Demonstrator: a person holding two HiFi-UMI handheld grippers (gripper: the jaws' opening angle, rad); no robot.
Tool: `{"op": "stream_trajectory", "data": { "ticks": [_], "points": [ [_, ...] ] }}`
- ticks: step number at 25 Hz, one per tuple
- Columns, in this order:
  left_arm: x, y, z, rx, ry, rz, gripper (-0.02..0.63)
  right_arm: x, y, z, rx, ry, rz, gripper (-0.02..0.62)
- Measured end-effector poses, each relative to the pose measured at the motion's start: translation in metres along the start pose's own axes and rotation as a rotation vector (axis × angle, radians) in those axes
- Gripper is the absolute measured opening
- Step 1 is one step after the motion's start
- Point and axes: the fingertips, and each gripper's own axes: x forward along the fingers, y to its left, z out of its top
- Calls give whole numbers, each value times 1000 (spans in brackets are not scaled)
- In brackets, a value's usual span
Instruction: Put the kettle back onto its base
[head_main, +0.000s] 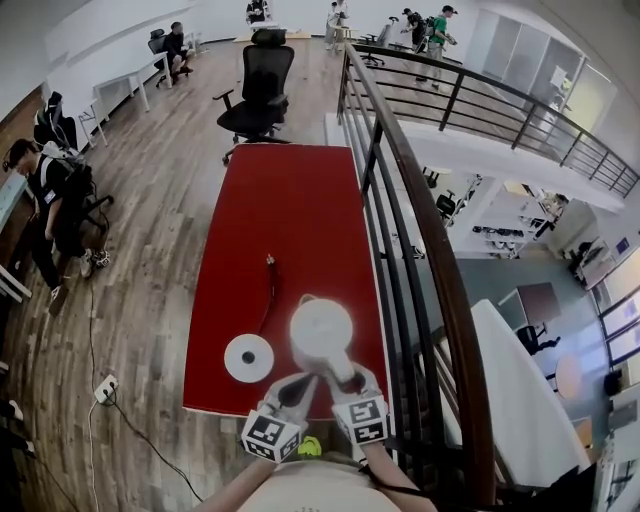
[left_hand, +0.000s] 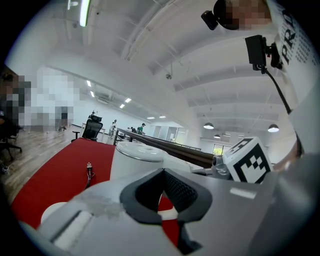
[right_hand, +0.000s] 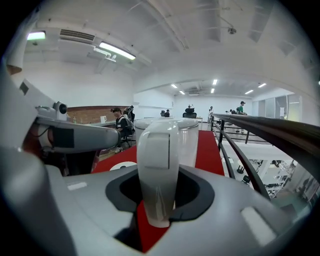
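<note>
Both grippers reach in from the 6 o'clock edge of the red table, held close side by side, their marker cubes nearest the person's body. The right gripper points away and slightly downward at about 11 o'clock. Its jaws are closed around the kettle's handle, which stands upright in the hollow between the dark pads. The left gripper lies nearly level at 9 o'clock of the right one and points toward 1 o'clock. Its jaws are drawn together with nothing between them, and their tips are near the kettle's lower side; contact cannot be made out.

The white kettle is upright at the table's near right part, at about 2 o'clock of the round white base. It sits just beside the base, with a strip of red showing between them. Its lid is shut, so what it holds is hidden. The base lies flat with nothing on it. A thin dark cord runs from it toward 12 o'clock and ends in a plug lying on the table. A dark railing runs along the table's 3 o'clock side.
</note>
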Motion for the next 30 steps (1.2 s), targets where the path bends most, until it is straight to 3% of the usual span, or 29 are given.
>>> {"op": "stream_trajectory", "data": {
  "ticks": [12,18,30],
  "points": [
    [-4,-5,1,7,6,-4,-8,-3,-3,-2,32,-35,8,123],
    [-22,5,3,10,2,48,-9,-11,-11,30,95,-125,19,119],
    [-34,25,36,28,-71,123,-8,-24,1,70,18,-182,60,117]
  ]
}}
